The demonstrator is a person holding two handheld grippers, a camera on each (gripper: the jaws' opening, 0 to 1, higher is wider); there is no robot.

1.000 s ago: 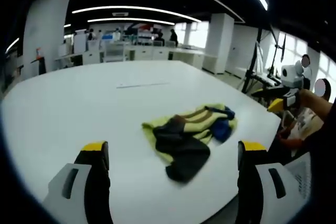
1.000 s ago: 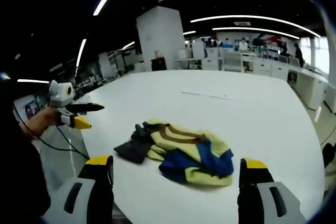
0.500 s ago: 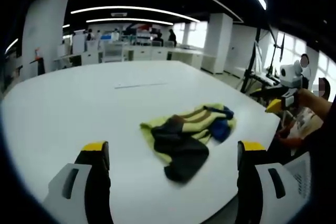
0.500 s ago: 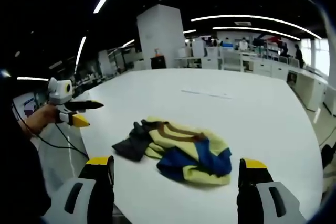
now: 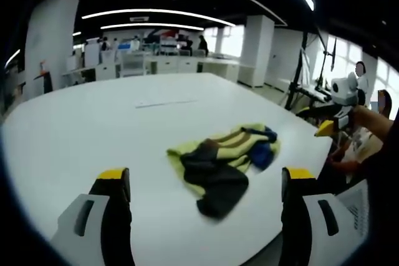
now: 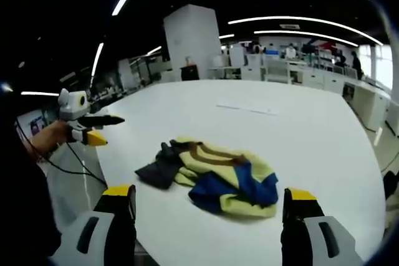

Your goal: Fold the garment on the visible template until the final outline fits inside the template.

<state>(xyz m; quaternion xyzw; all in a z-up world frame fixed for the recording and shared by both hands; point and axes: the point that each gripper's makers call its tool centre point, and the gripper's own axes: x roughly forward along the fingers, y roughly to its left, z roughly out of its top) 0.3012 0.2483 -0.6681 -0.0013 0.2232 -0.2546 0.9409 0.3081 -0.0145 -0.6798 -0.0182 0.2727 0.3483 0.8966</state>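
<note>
A crumpled garment (image 5: 221, 157), yellow-green with dark grey, blue and brown parts, lies bunched on the white table (image 5: 93, 123). My left gripper (image 5: 207, 175) hovers just short of it, jaws wide apart and open with nothing held. In the right gripper view the same garment (image 6: 215, 175) lies ahead of my right gripper (image 6: 209, 192), which is open and holds nothing. The right gripper (image 5: 328, 126) also shows at the right of the left gripper view, held in a hand beyond the table edge. The left gripper (image 6: 93, 130) shows at the left of the right gripper view.
A faint thin line (image 5: 167, 101) marks the table beyond the garment, and the same faint line (image 6: 246, 109) shows in the right gripper view. Desks, white pillars (image 6: 190, 45) and people stand far behind. The table edge (image 5: 305, 160) runs close to the garment on the right.
Both views have shifted very slightly with the hands. The garment lies as before and both grippers stay open.
</note>
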